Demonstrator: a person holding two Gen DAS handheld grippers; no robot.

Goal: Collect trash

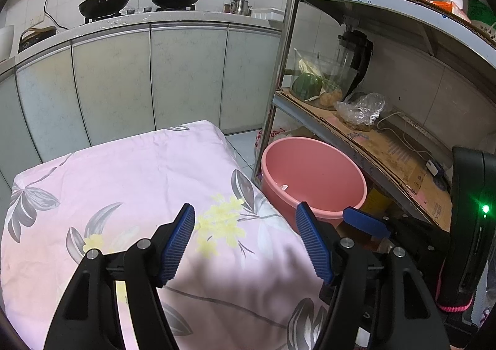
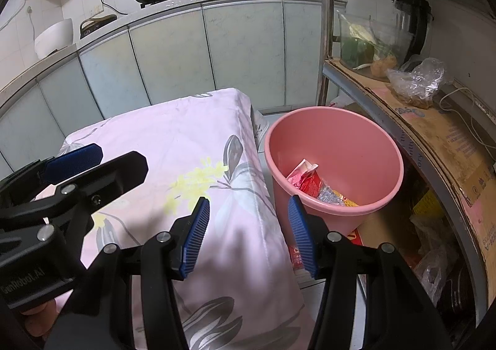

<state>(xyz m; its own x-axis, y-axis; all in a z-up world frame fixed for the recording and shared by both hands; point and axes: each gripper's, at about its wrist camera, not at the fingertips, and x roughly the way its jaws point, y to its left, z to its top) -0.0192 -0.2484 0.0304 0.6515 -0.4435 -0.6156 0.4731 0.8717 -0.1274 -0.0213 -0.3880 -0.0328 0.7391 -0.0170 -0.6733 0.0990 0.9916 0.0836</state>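
Your trash, crumpled red wrappers (image 2: pixel 307 181) and crinkly clear foil, lies at the bottom of the smooth pink plastic bucket (image 2: pixel 338 132), which stands beside the floral-clothed bench (image 2: pixel 186 145) for easy dropping. Your left gripper (image 1: pixel 245 238) and right gripper (image 2: pixel 248 229) hover with jaws apart, holding nothing.

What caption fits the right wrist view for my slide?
Open right gripper above the floral cloth, beside a pink bucket holding wrappers.
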